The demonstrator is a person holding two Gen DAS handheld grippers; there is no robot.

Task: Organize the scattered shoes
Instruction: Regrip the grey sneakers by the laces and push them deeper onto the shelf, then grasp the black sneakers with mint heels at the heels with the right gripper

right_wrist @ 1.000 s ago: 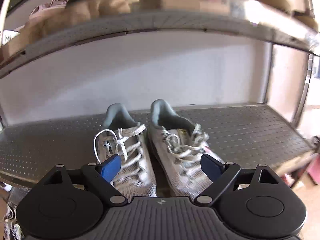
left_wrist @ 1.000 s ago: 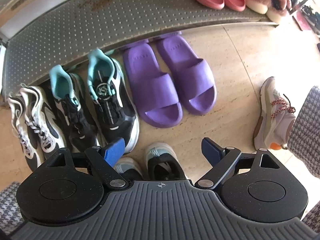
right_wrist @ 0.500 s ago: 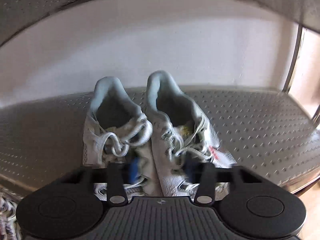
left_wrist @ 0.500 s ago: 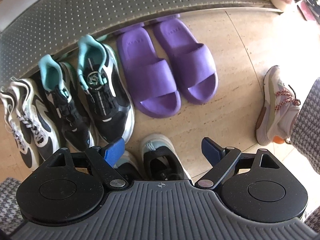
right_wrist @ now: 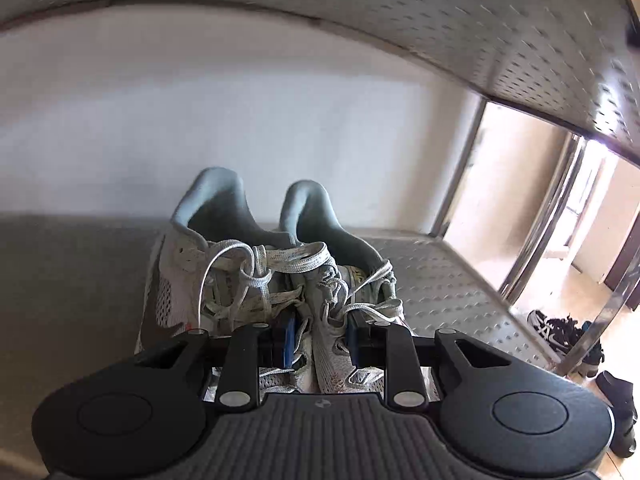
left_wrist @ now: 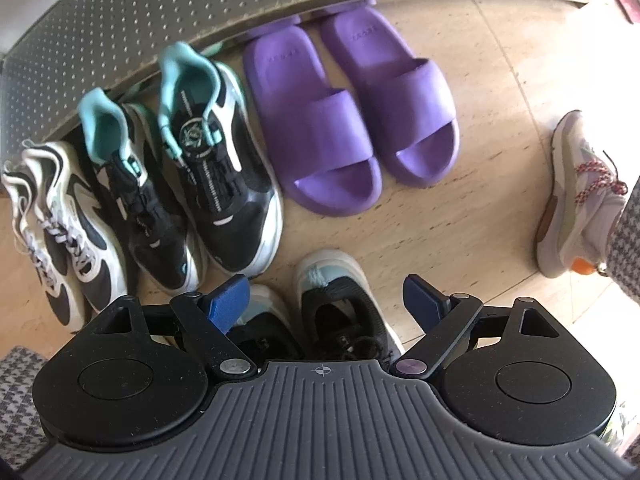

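A: So, how far along are you with the shoes?

B: Roughly partway, I'd judge. On the floor along the shelf edge (left_wrist: pixel 120 32) you have a black-and-white sneaker (left_wrist: pixel 60 220), a teal-lined pair (left_wrist: pixel 180 184) and the purple slides (left_wrist: pixel 348 120) standing side by side, toes toward you. That row looks done.

A: And what is left?

B: The dark pair with pale blue heels (left_wrist: pixel 340 308) sits near you, directly under your left hand-held gripper (left_wrist: pixel 324 300). A lone pale sneaker with a red lace (left_wrist: pixel 576 196) lies well apart at the right, next to a houndstooth trouser leg (left_wrist: pixel 628 256). More dark shoes (right_wrist: pixel 560 332) wait on the floor beyond the rack's right end.

A: What are your two tools doing?

B: Your left hand-held gripper points down with its blue pads spread wide, one on either side of the dark pair, touching nothing. Your right hand-held gripper (right_wrist: pixel 320 340) is closing, its pads drawn close together on the adjoining inner sides of the grey mesh sneakers (right_wrist: pixel 276 280).

A: Where do those stand?

B: Together on the perforated shelf (right_wrist: pixel 460 292), heels toward the far white wall (right_wrist: pixel 240 120). Whether you are setting them down or lifting them, I cannot tell.
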